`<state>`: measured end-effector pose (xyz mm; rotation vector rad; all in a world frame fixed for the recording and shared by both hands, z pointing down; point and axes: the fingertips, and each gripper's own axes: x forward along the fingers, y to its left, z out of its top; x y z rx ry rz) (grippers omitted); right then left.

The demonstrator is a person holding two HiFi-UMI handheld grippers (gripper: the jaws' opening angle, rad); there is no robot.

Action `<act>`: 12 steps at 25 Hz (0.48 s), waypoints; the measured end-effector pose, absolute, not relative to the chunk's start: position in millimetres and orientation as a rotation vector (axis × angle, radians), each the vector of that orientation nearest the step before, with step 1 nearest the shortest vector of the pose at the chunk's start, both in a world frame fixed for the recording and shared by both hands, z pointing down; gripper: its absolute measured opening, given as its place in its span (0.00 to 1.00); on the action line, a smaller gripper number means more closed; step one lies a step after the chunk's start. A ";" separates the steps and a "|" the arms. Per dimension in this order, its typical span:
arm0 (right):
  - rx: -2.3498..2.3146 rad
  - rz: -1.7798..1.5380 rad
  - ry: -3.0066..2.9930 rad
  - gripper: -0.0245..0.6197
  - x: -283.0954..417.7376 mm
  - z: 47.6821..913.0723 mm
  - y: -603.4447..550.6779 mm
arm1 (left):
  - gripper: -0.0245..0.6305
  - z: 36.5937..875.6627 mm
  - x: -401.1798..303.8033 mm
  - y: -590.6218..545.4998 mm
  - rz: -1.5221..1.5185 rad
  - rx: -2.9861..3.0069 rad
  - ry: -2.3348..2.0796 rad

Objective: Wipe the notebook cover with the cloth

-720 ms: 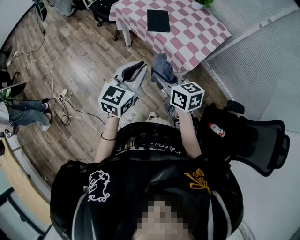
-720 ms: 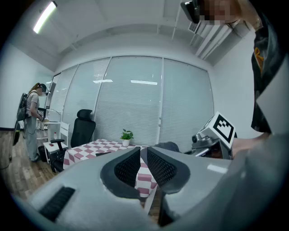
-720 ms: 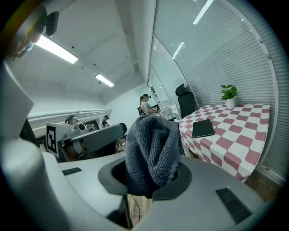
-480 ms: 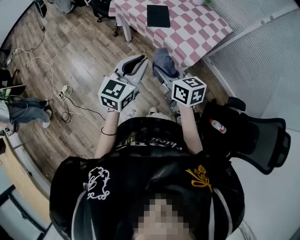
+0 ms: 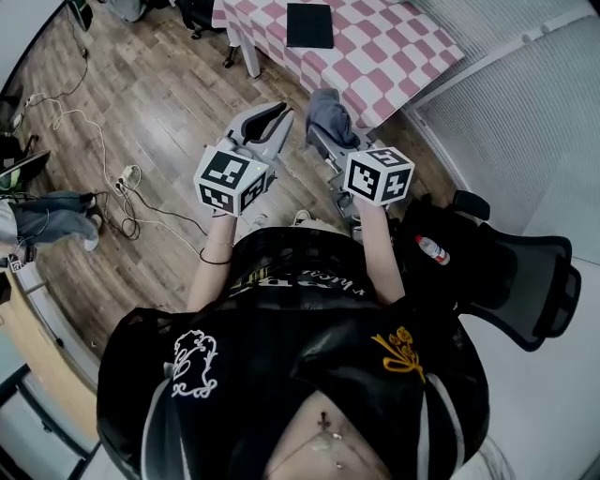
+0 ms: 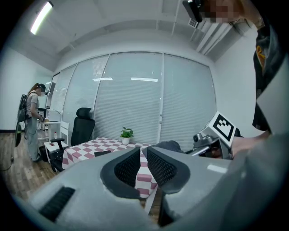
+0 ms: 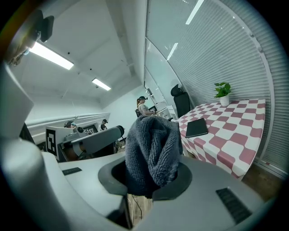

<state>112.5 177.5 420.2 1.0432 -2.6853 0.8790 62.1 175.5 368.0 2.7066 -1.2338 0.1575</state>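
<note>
R gripper (image 7: 151, 177): pinching grey terry cloth (image 7: 151, 146) by its lower fold; leaving bulk bunched above the tips.
L gripper (image 6: 143, 159): pressing pads nearly together, slim gap only, holding nothing; hovering just beside R gripper, not touching.
Black notebook (image 5: 309, 25): lying closed and flat on pink-checked table (image 5: 380, 58), ahead of and well apart from both grippers.
Stage (est.): approaching; wiping not yet begun.
Risk 1: scraping the cover w/ jaw tips, from pressing down w/ too little cloth under them.
Risk 2: pushing the notebook along or rucking the tablecloth, from dragging w/o L gripper pinning it.
Risk 3: losing the cloth mid-stroke, from gripping only one fold.
Risk 4: cleaning just a narrow strip, from wiping w/ a wad instead of spreading it.
Around: black office chair (image 5: 516, 281) sitting at right, red-capped bottle (image 5: 432, 253) beside it; cables (image 5: 122, 187) trailing over wood floor at left; potted plant (image 7: 222, 91) standing at far table end; person (image 6: 32, 118) standing at a far desk.
In the way: nothing showing btwn grippers and notebook; near table edge needing clearing on the reach.
</note>
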 end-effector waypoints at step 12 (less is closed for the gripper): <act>0.972 0.911 -2.652 0.15 144.6 442.8 176.1 | 0.10 387.6 92.1 182.9 0.228 2.675 -1.268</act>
